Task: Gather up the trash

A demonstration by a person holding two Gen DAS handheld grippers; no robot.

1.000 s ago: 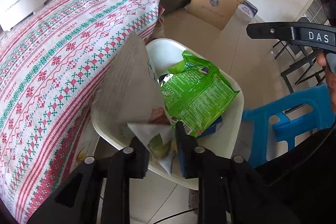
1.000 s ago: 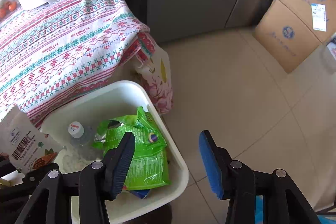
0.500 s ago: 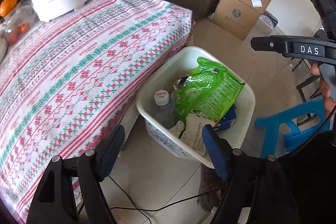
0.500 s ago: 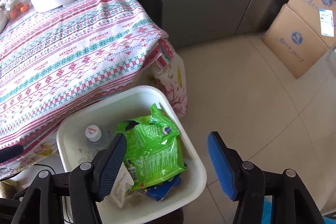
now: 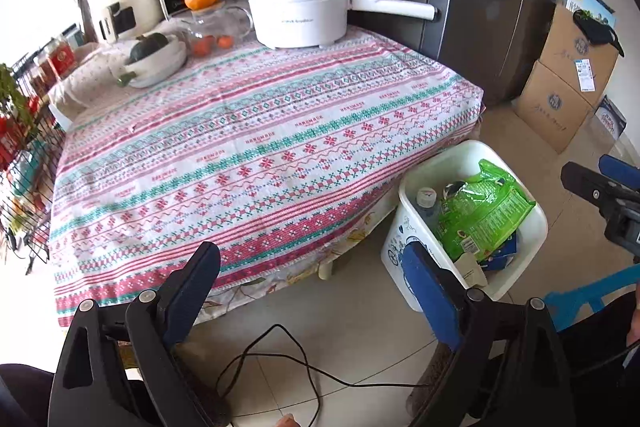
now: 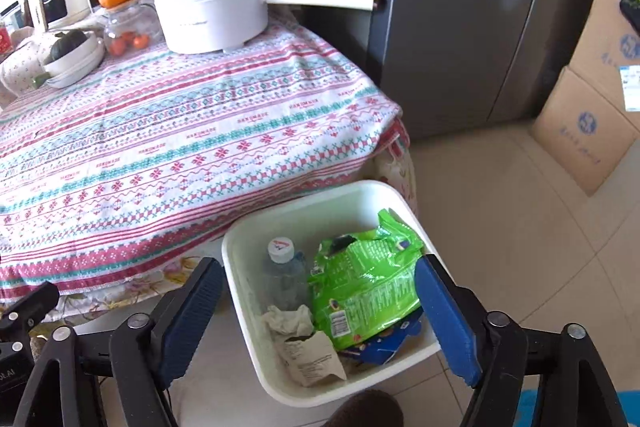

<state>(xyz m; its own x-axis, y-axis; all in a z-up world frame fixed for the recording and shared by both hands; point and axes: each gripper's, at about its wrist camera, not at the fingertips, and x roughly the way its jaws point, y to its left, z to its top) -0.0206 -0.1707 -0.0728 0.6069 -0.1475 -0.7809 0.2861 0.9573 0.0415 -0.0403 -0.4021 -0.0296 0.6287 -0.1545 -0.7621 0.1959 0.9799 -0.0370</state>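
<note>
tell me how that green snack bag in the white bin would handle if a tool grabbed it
The green snack bag looks crinkled and torn open at the top, so it would probably flop and crumple rather than hold its shape. It seems flat and empty, so likely very light. Its glossy film may slip between the pads, and it leans loosely on other trash in the white bin.

- The right gripper (image 6: 316,303) hangs over a white bin (image 6: 240,291) on the floor, fingers (image 6: 444,315) spread wide with nothing between them.
- In the bin lie a green snack bag (image 6: 364,279), a clear plastic bottle (image 6: 284,271) with a white cap, crumpled paper (image 6: 288,319), a printed paper packet (image 6: 310,359) and a blue wrapper (image 6: 384,347) under the bag.
- The bin stands just beside the bench's near right corner, which a patterned cloth (image 6: 180,147) covers.
- A white pot (image 6: 212,7) stands at the bench's far edge.
</note>
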